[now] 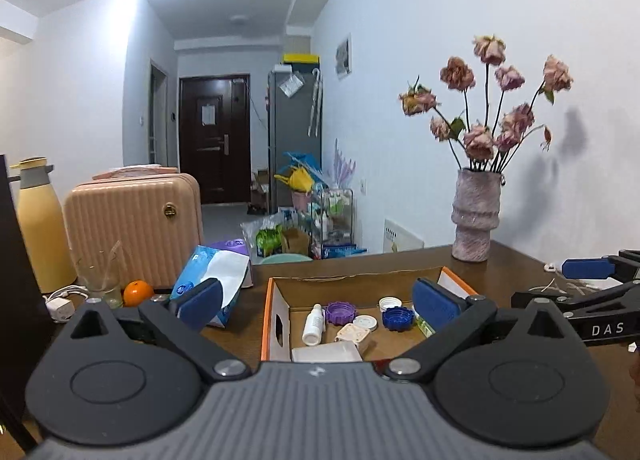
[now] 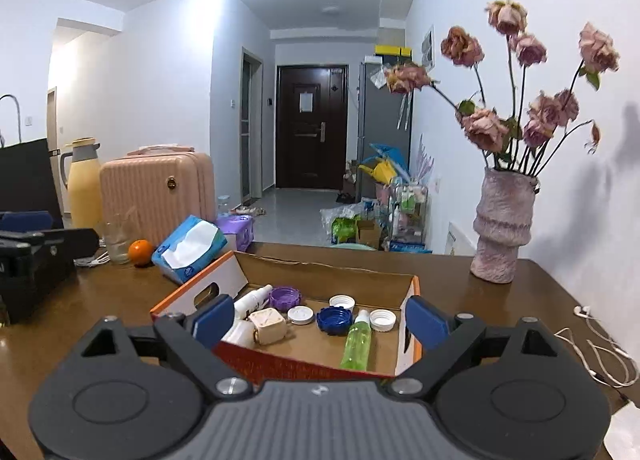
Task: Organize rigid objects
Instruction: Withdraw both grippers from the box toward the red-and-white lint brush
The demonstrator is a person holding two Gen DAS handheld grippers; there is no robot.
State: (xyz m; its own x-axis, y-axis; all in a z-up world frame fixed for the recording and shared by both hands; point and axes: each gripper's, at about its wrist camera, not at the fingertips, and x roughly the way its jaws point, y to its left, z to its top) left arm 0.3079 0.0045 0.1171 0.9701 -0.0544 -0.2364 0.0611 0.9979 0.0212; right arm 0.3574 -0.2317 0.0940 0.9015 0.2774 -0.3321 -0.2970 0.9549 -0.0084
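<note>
Left wrist view: our left gripper [image 1: 320, 302] blocks the near edge of the cardboard box [image 1: 276, 324]; a green item behind the right finger is mostly hidden. Fingers [image 1: 434, 304] spread wide, released, holding nothing. Between them, in the box on the desk [image 1: 400, 260]: white bottle [image 1: 313, 324], purple cap [image 1: 341, 312], blue cap [image 1: 397, 318].

Right wrist view: our right gripper [image 2: 320, 320] covers the box's near wall; fingers wide, empty. Green bottle [image 2: 357, 344] lies between them beside white caps.
</note>
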